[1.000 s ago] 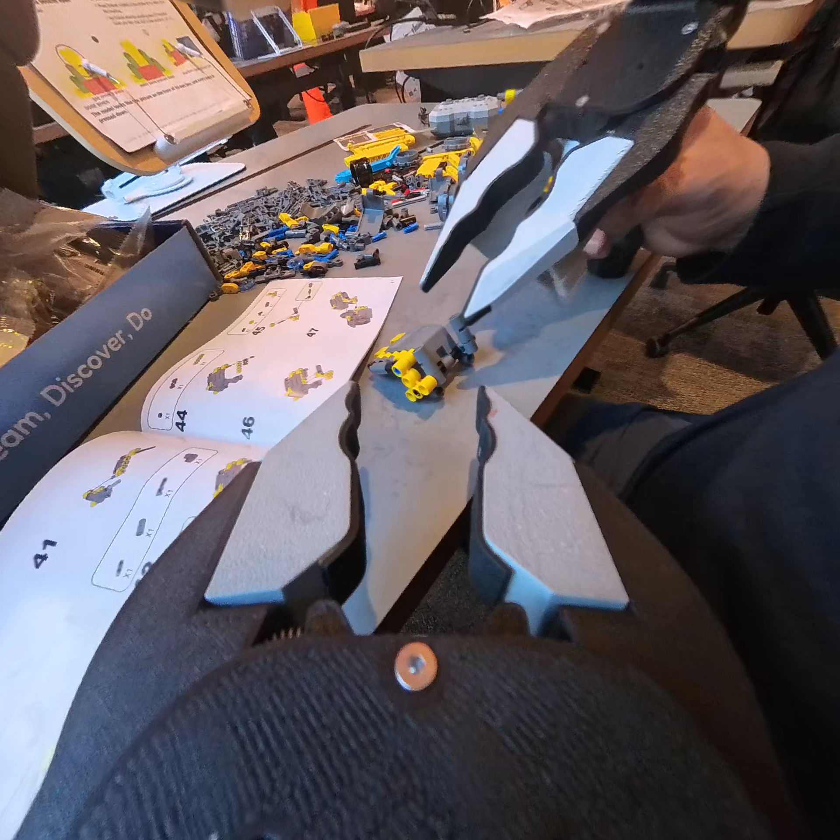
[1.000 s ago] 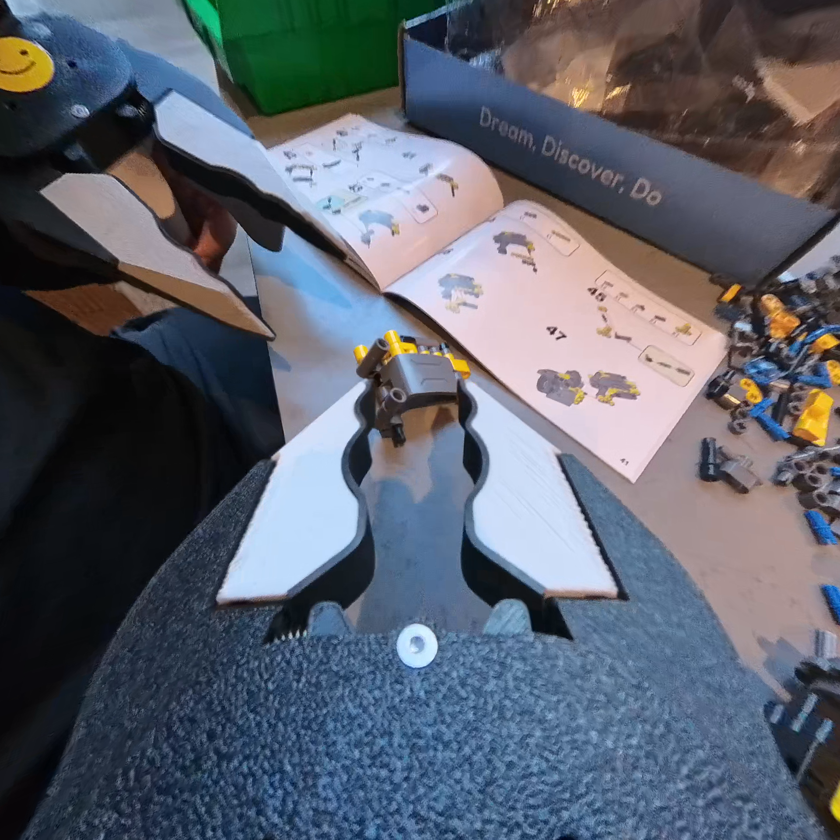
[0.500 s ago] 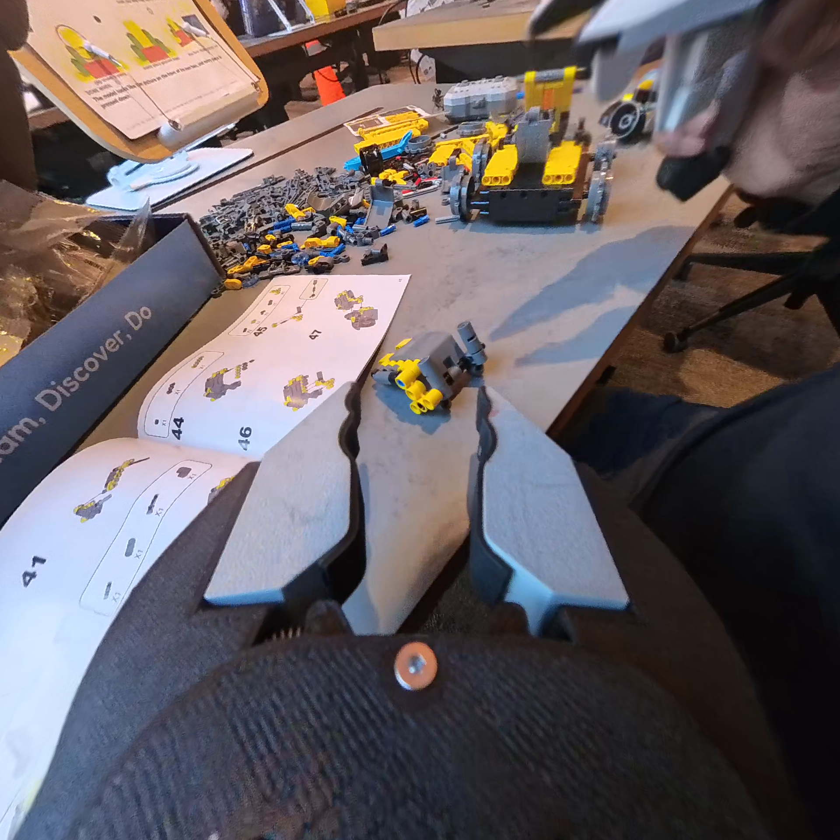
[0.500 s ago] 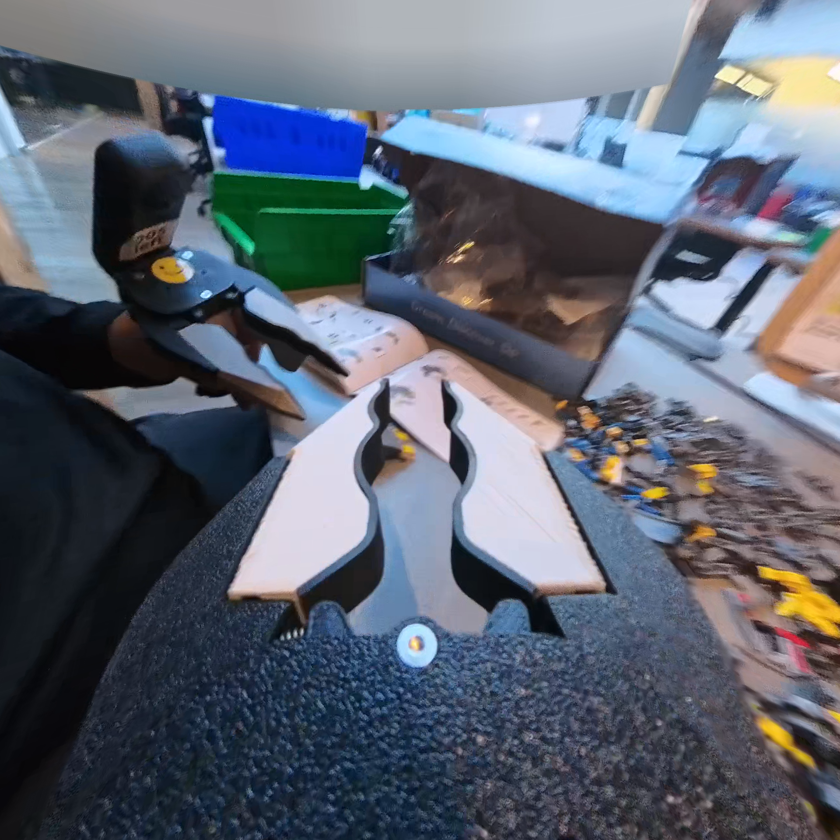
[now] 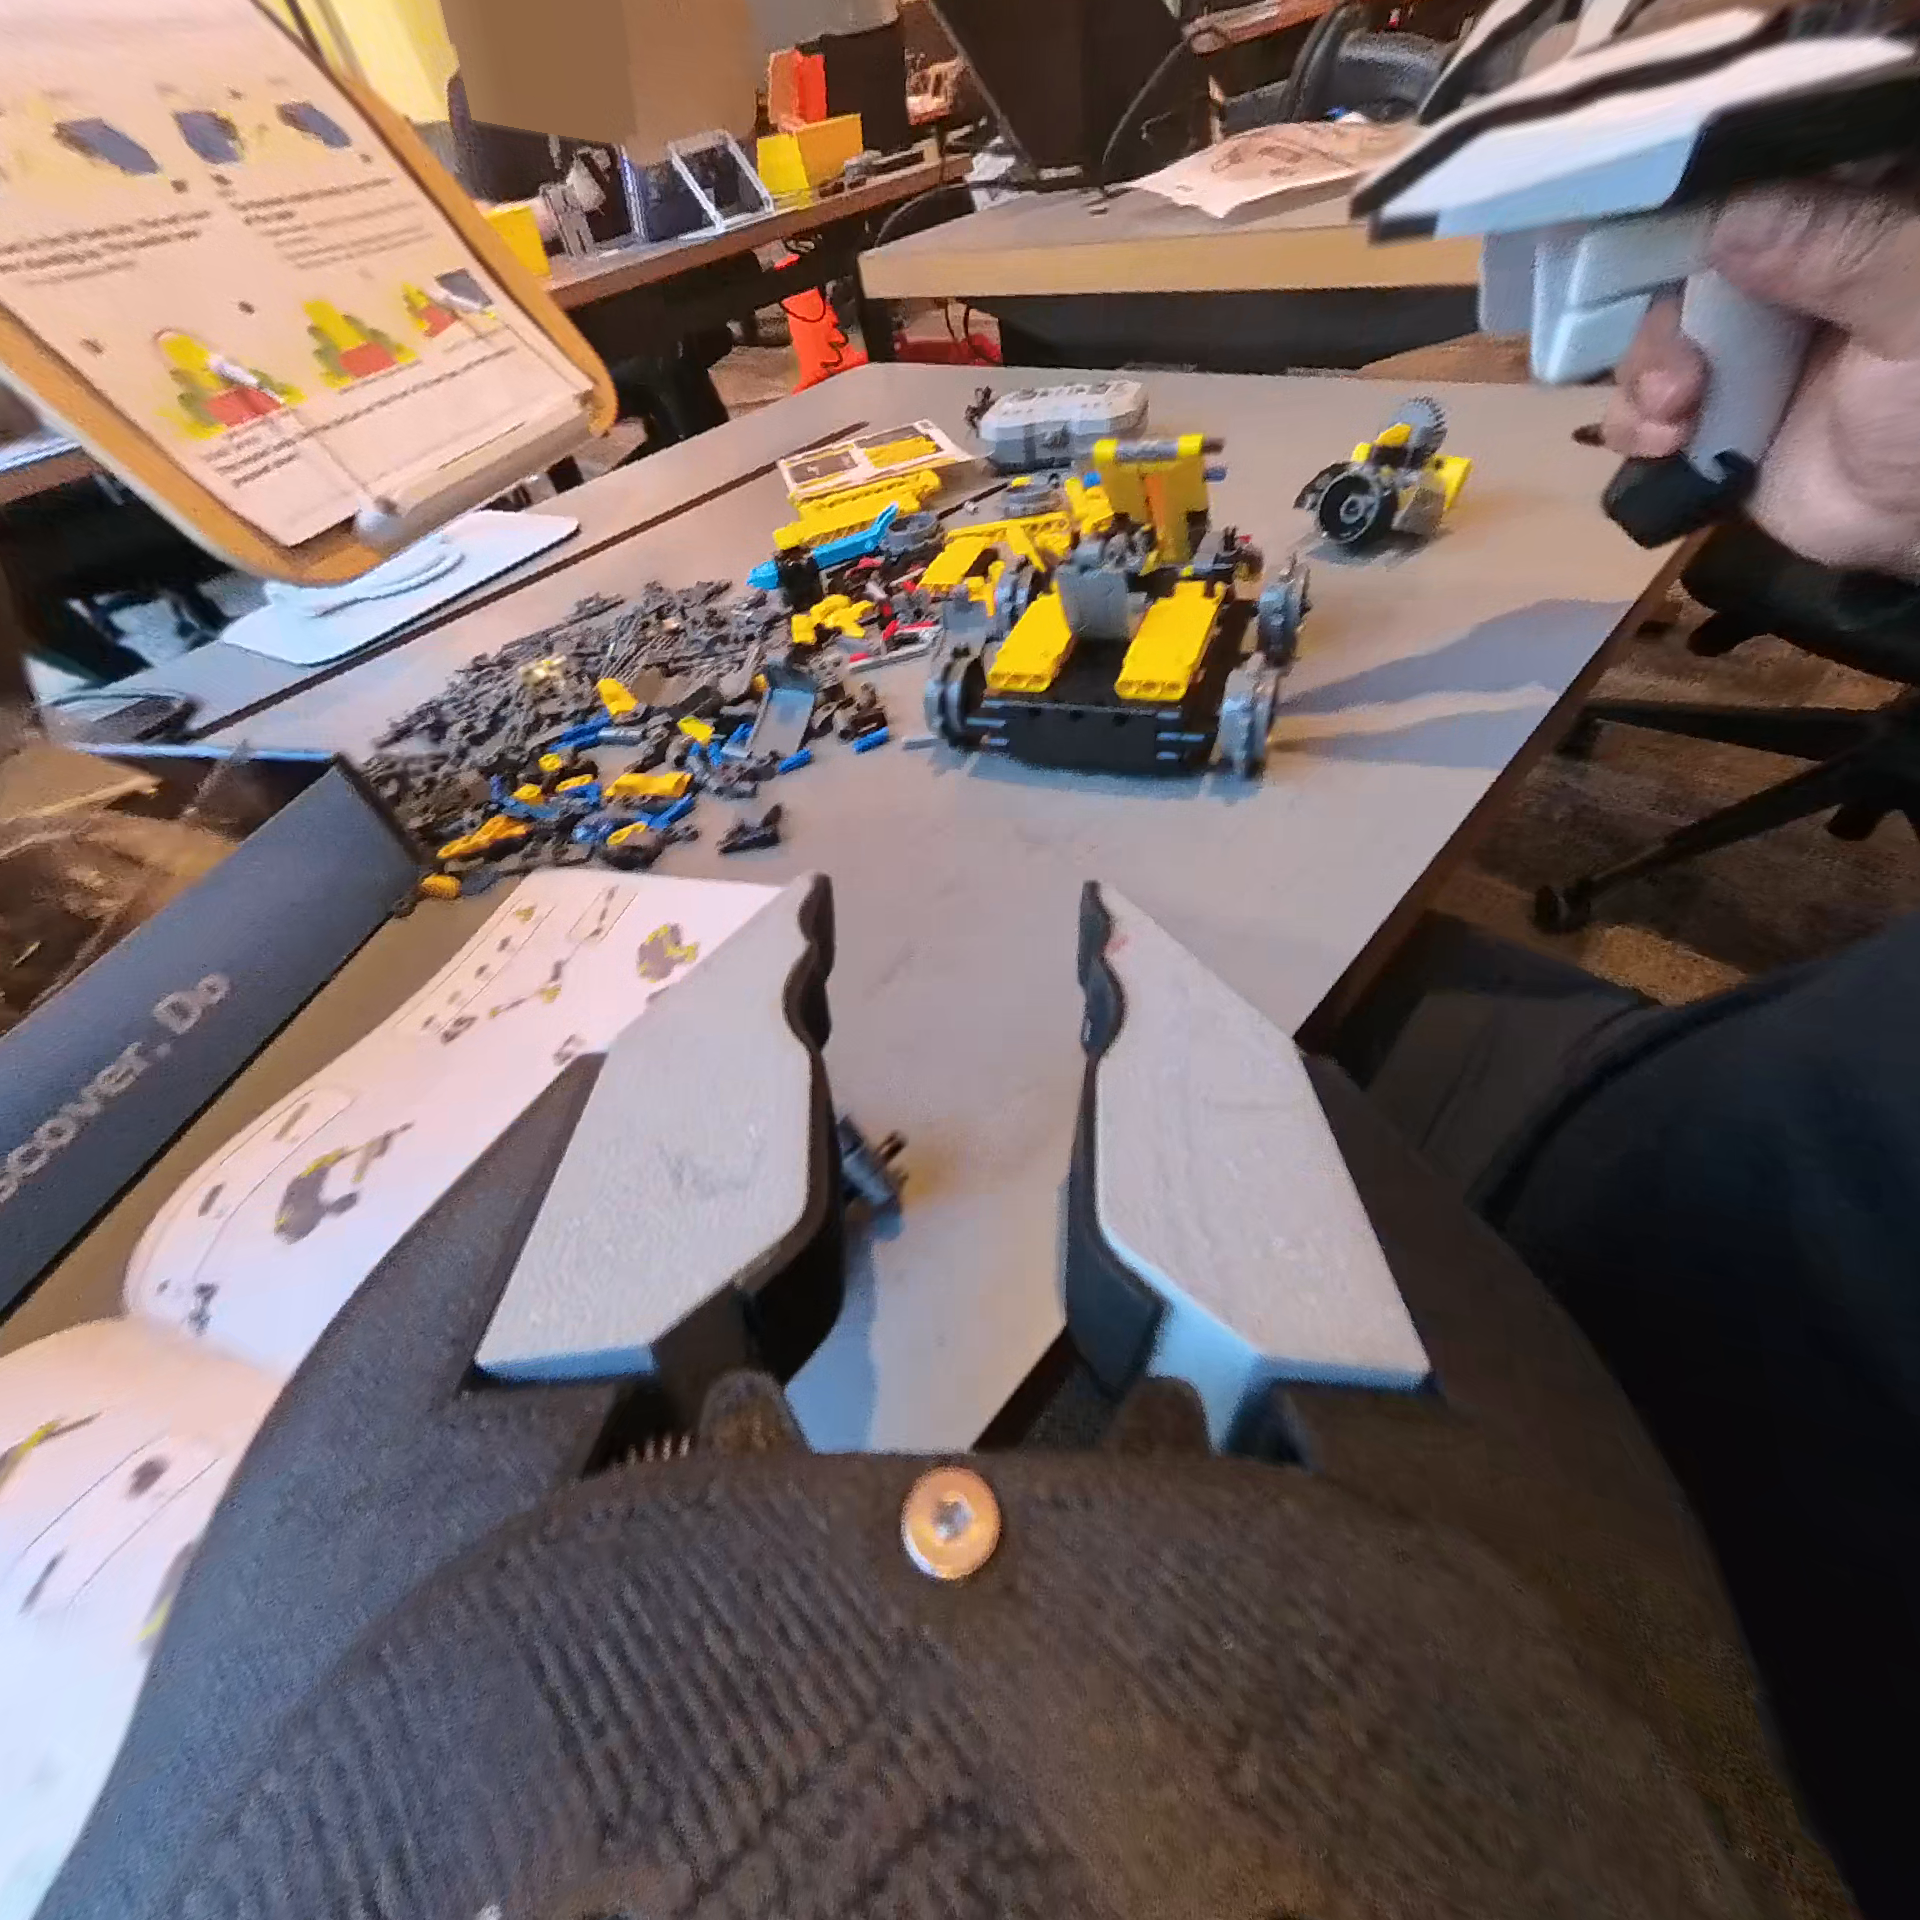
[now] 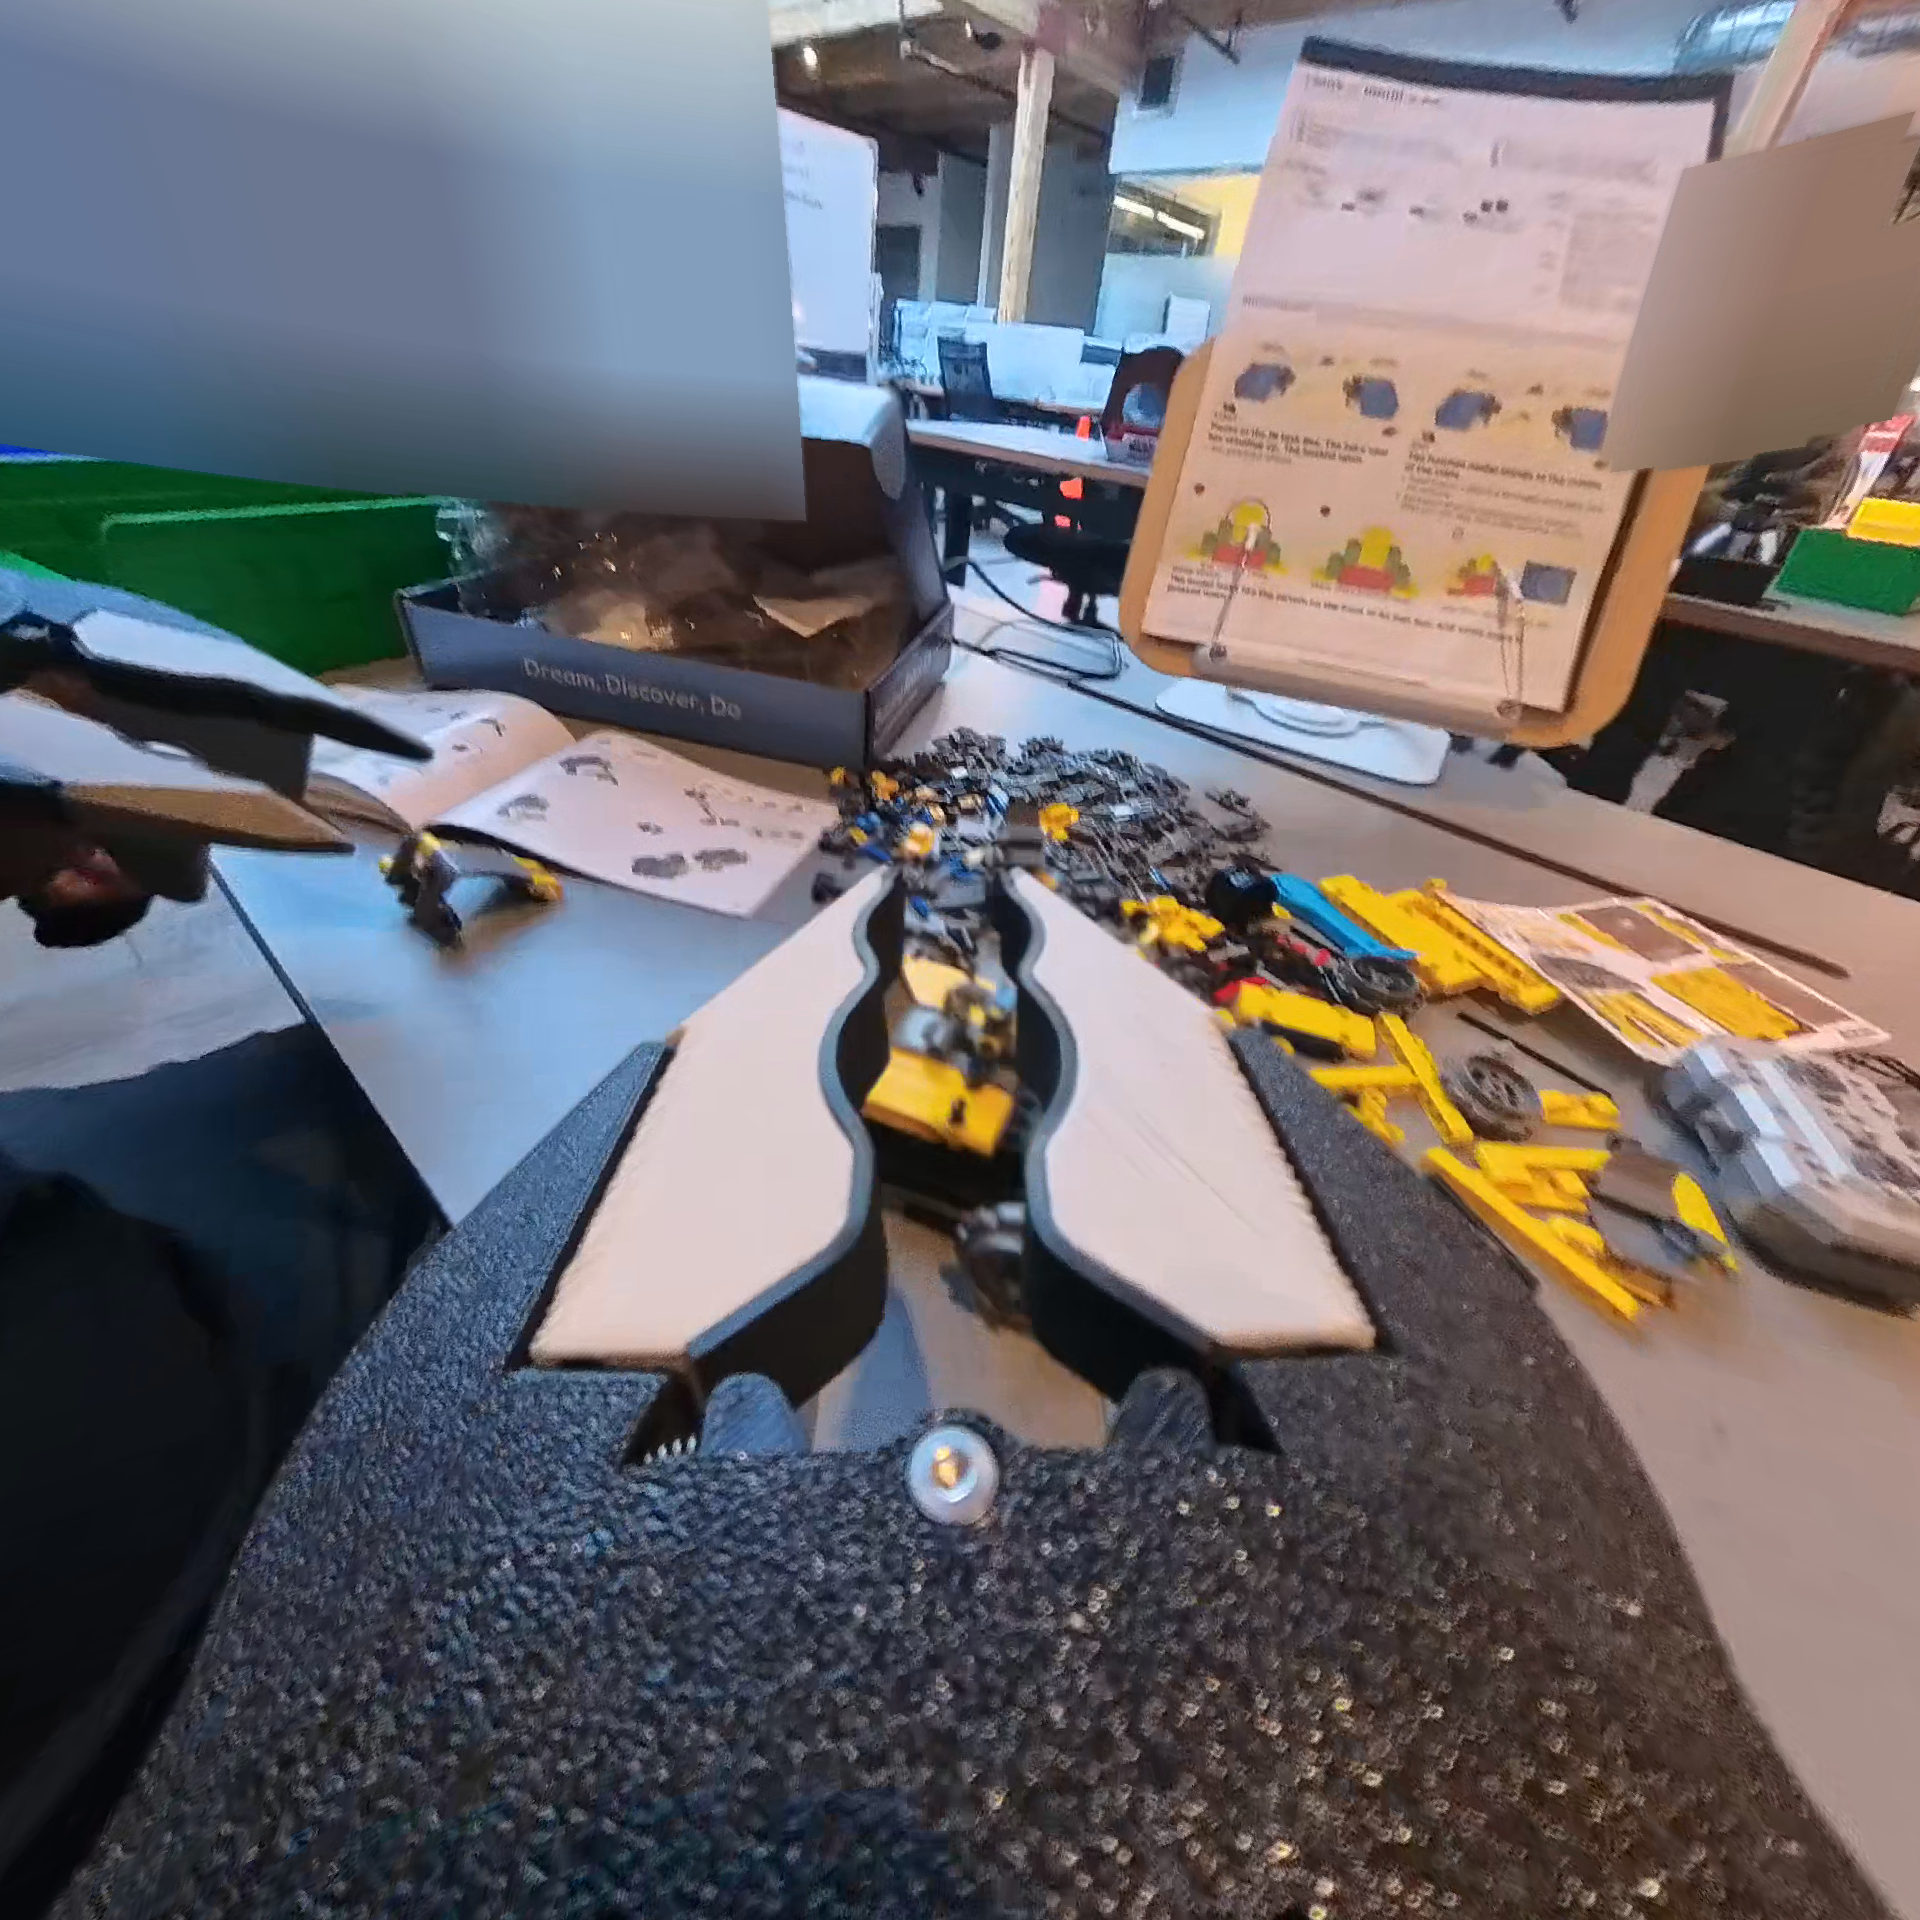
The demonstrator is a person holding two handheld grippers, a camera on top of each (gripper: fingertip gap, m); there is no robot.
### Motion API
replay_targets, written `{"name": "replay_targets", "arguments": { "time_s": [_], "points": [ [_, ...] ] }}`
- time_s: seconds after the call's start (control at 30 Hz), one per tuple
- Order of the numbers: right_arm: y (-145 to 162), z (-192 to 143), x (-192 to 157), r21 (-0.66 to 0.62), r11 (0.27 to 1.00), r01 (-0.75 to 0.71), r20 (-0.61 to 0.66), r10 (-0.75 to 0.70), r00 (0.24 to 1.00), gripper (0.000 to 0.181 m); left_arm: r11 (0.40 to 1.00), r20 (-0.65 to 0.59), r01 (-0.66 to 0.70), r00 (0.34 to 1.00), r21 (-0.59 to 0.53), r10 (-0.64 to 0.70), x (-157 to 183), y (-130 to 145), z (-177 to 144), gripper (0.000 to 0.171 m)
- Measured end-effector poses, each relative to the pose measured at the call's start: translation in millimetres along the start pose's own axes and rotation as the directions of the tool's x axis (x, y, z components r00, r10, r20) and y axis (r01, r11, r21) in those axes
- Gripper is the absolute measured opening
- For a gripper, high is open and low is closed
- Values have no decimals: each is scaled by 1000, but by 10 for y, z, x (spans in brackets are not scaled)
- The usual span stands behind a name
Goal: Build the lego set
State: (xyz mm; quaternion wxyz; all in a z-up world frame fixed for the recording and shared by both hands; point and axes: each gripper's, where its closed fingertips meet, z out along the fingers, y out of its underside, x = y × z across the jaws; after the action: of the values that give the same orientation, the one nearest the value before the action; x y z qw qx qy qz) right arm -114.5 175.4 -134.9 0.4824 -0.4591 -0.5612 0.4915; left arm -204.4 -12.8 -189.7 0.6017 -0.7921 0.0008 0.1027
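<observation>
A small grey and yellow brick assembly (image 6: 468,894) lies on the grey table (image 5: 1351,831) beside the open instruction booklet (image 6: 644,821). My left gripper (image 5: 954,904) is open and empty, hovering right over this assembly. Its left finger hides most of the assembly, and only a corner (image 5: 868,1164) shows. The left gripper also shows in the right wrist view (image 6: 384,800). My right gripper (image 6: 953,888) has its jaws slightly apart and empty, above a yellow and black vehicle chassis (image 5: 1101,665), which shows through its gap (image 6: 945,1081). In the left wrist view the right gripper (image 5: 1662,114) is held high at the upper right.
A pile of loose dark, blue and yellow parts (image 5: 623,727) lies behind the booklet. A dark blue box (image 5: 156,1018) stands at the left. A sheet on a wooden stand (image 6: 1403,520), yellow beams (image 6: 1507,1164), a grey battery box (image 6: 1808,1143) and a small wheel assembly (image 5: 1382,488) lie farther off. The left gripper's tips are roughly 20 cm from the right gripper's. About 15 cm separates my right fingertips from the small wheel assembly (image 5: 1382,488).
My right gripper let go of the small assembly, rose and swung over to the vehicle chassis. My left gripper moved forward over the small assembly.
</observation>
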Motion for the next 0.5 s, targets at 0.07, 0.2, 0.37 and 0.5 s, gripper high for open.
{"name": "replay_targets", "arguments": {
  "time_s": [0.07, 0.2, 0.37, 0.5],
  "points": [
    [123, -116, 104, -42, 999, -1, -10, 0, 1000, 18, 1000, -4, 2, 1000, -9, -2, 151, -64, 132, 44],
    [287, -344, 185, -70, 997, -45, 8, 46, 999, 22, 1000, -33, -25, 999, -16, 24, 497, -186, 320, 43],
    [414, -615, 172, -69, 995, -67, 44, 70, 997, 23, 999, -49, -14, 999, -30, 12, 894, -211, 481, 43],
    [495, -701, 151, -101, 991, -86, 92, 95, 991, 22, 999, -72, 19, 997, -33, -21, 1157, -142, 497, 43]
  ]
}}
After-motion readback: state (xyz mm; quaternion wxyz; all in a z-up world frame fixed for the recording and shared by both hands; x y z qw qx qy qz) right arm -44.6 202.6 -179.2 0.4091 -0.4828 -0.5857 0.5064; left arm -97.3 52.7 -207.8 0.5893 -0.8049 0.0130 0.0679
